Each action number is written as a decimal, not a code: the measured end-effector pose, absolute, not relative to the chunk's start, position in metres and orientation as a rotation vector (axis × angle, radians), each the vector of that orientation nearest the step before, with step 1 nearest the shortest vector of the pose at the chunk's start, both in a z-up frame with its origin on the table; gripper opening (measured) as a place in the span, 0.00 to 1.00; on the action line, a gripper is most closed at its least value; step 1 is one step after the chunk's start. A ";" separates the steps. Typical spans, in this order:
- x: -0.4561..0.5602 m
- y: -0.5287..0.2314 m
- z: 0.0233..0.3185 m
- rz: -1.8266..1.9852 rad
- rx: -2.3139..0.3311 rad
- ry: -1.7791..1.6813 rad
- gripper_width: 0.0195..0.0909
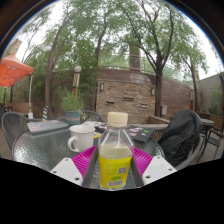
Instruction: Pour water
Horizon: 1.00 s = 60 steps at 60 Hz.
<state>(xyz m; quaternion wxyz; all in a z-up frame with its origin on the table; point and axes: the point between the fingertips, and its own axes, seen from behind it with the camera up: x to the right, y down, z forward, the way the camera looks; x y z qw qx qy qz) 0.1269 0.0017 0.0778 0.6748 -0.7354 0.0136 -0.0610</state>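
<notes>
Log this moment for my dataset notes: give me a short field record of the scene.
setting: outdoor patio, trees and a brick wall behind
surface: glass table
tool: fingers either side of a bottle, pink pads against it
held item: clear bottle, yellow liquid, white cap on, upright
pour target: white mug, beyond the fingers, left of the bottle
other: dark bag to the right
pouring: not started

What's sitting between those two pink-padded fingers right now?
In the gripper view, a clear bottle with a yellow label and pale cap stands between the gripper's fingers, on the glass table. A white mug stands just beyond, to its left.
</notes>
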 end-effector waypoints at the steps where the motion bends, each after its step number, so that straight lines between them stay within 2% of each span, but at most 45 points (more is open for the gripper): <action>1: 0.130 0.003 0.076 -0.141 -1.660 0.042 0.48; 11: 0.134 -0.002 0.075 -0.119 -1.629 0.094 0.38; 12: 0.133 -0.002 0.075 -0.113 -1.629 0.094 0.33; 14: 0.132 -0.003 0.077 -0.116 -1.635 0.100 0.32; 15: 0.132 -0.003 0.077 -0.115 -1.638 0.097 0.28; 18: 0.131 -0.004 0.074 -0.111 -1.651 0.084 0.28; 19: 0.130 -0.003 0.075 -0.113 -1.657 0.074 0.23; 25: 0.147 0.001 0.083 -0.168 -1.684 0.068 0.23; 30: 0.167 0.010 0.113 -0.303 -1.687 -0.019 0.23; 41: 0.179 0.071 0.193 -0.926 -1.590 -0.535 0.23; 48: 0.154 0.112 0.218 -1.380 -1.353 -1.044 0.23; 53: 0.133 0.137 0.211 -1.578 -1.134 -1.371 0.23; 60: 0.110 0.150 0.190 -1.758 -0.910 -1.662 0.23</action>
